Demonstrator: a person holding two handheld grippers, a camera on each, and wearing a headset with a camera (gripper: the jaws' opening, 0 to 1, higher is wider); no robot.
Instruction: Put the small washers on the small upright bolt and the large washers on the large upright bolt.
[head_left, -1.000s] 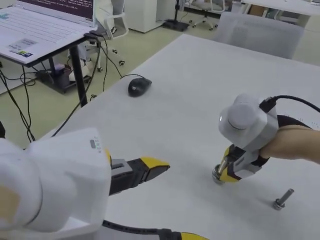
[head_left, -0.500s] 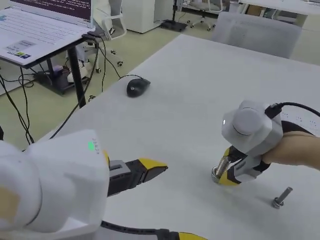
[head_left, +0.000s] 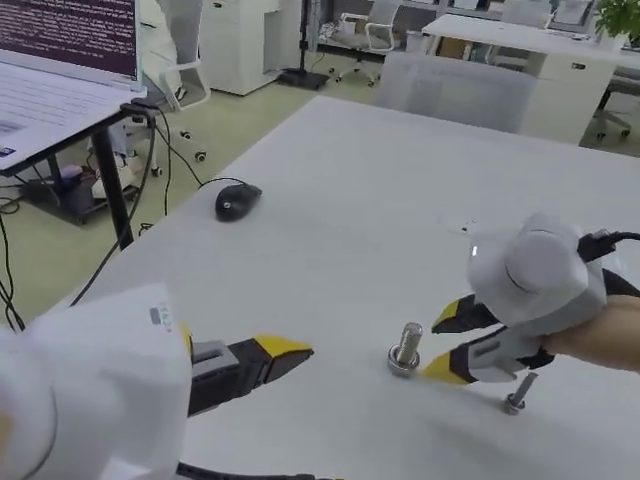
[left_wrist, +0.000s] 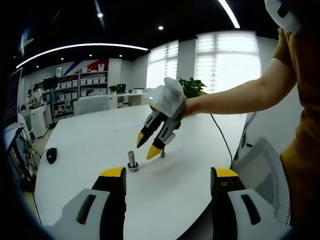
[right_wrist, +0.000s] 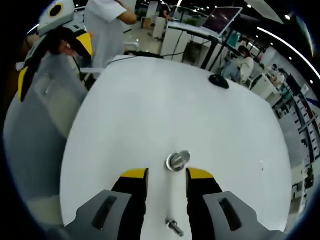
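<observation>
**Right tongs clear of the large bolt**

Half a second before, my right tongs (head_left: 440, 346) had been down around the large bolt (head_left: 405, 348). Now they had drawn back just beside it, spread and holding nothing. The bolt stood upright on the table (head_left: 380, 200) with a wider ring at its foot; washer or head, I could not tell. The small bolt (head_left: 518, 392) stood near, beneath my right tongs. My left tongs (left_wrist: 169, 175) hung spread and empty, well apart. I judged one placement done and another washer still to be fetched.
</observation>
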